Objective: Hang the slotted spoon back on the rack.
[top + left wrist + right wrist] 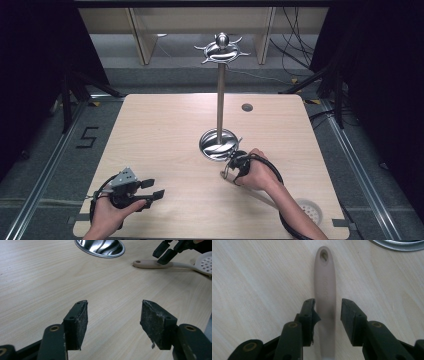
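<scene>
1. One spoon (325, 287) is lying flat on the table (160, 130), just in front of the stand's shiny base (218, 145); its perforated head (307, 211) is sitting near the table's near right edge.
2. I'm holding the right gripper (327, 312) over the handle with the jaws apart, one on each side, not yet clamped.
3. I'm judging the spoon light and stiff, probably smooth plastic, so slightly slippery. I'm planning to grip mid-handle, below the hang hole (323, 255), where the width fits between the pads.
4. The left gripper (113, 320) is idling at the near left of the table, jaws wide apart on nothing.
5. Room: I'm seeing open wood left and centre. I'm watching the base just beside the handle tip, the tall pole (220, 100), and the hooked top (221, 50) overhead.
</scene>
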`<state>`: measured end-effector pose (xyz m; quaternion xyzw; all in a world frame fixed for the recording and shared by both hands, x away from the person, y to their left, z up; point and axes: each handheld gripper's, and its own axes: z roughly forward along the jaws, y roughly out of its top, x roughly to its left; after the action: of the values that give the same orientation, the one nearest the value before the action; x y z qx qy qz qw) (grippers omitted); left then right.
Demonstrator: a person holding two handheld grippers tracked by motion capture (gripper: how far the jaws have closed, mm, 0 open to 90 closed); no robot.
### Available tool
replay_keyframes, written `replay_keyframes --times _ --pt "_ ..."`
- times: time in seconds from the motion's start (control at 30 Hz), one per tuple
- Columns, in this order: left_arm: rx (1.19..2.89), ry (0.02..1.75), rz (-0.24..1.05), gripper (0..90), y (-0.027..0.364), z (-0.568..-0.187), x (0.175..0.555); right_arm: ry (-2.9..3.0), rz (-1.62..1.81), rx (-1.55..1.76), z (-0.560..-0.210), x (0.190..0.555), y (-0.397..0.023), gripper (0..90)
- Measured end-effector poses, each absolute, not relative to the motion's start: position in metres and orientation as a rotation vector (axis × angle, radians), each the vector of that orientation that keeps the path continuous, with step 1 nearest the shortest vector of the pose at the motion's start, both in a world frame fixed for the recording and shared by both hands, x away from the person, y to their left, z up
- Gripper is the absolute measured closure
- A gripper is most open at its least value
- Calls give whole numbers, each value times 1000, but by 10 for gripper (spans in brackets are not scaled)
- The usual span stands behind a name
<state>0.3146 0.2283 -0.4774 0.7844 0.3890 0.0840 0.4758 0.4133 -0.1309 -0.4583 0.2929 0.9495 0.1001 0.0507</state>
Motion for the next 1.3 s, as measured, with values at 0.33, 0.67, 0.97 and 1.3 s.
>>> replay_keyframes --times 0.33,0.67,0.97,1.3 --pt "1916 951 205 380 228 -477 315 2898 272 903 -462 416 -128 631" --pt "1918 950 204 380 228 -478 315 2912 272 937 -466 417 -123 634" --pt "1918 952 207 380 229 -477 314 2925 249 917 -469 418 -122 645" --pt "1915 954 208 380 229 -477 314 2925 228 909 -475 416 -119 674"
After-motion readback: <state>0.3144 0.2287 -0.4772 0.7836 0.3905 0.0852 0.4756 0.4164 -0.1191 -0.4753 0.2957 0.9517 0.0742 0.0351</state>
